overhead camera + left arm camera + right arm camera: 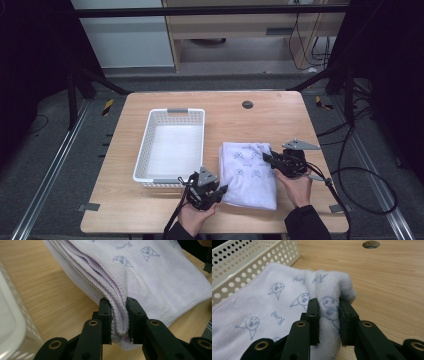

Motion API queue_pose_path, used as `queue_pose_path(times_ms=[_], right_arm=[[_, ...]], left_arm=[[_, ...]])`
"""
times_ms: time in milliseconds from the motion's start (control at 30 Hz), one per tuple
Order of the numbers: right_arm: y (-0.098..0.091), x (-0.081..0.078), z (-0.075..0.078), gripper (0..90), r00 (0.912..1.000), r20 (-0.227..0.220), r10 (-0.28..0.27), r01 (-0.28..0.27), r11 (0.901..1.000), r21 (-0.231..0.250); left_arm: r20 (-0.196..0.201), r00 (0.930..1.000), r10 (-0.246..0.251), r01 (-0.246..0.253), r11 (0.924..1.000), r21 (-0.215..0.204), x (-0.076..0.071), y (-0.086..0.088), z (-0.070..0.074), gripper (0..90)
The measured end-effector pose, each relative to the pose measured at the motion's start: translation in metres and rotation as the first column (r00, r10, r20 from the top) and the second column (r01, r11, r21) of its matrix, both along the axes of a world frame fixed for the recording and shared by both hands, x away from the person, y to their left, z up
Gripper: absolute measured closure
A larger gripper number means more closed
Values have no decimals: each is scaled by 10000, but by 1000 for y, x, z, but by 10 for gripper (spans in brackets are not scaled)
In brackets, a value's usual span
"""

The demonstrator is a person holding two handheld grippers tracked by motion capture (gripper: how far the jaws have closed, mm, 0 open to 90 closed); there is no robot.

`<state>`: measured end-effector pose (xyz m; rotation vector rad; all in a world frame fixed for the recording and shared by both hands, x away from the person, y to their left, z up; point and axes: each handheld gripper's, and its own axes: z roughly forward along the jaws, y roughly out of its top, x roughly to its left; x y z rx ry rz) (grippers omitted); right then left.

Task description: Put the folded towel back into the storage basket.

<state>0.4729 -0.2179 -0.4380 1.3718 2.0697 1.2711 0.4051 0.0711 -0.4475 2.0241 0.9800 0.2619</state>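
Observation:
A folded pale lilac towel [249, 172] with small printed faces lies on the wooden table right of a white basket. My left gripper [223, 189] is shut on the towel's near left corner; in the left gripper view the layered hem [119, 320] is pinched between the jaws of the left gripper [119, 322]. My right gripper [266, 158] is shut on the towel's right edge, where a bunched fold [329, 307] rises between the jaws of the right gripper [329, 320].
A white perforated basket [145, 145] stands empty left of the towel, with its wall [244, 270] close behind the cloth. A round cable hole [247, 104] sits near the table's far edge. Cables trail off the table's right side.

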Motion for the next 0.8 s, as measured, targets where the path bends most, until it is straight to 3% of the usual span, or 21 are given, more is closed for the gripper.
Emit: queue_pose_path(times_ms=[233,433,800], right_arm=[[3,-5,10,732,9994,353,-25,26,10000,-33],[1,-6,15,732,9984,559,-97,82,9996,270],[7,-8,31,732,9933,1146,-108,83,9997,219]], left_arm=[[166,9998,-94,92,9999,117,-1,2,11,747],[391,9991,-155,150,9998,133,-1,3,20,747],[769,9969,-146,149,9999,-33,1,9,37,746]])
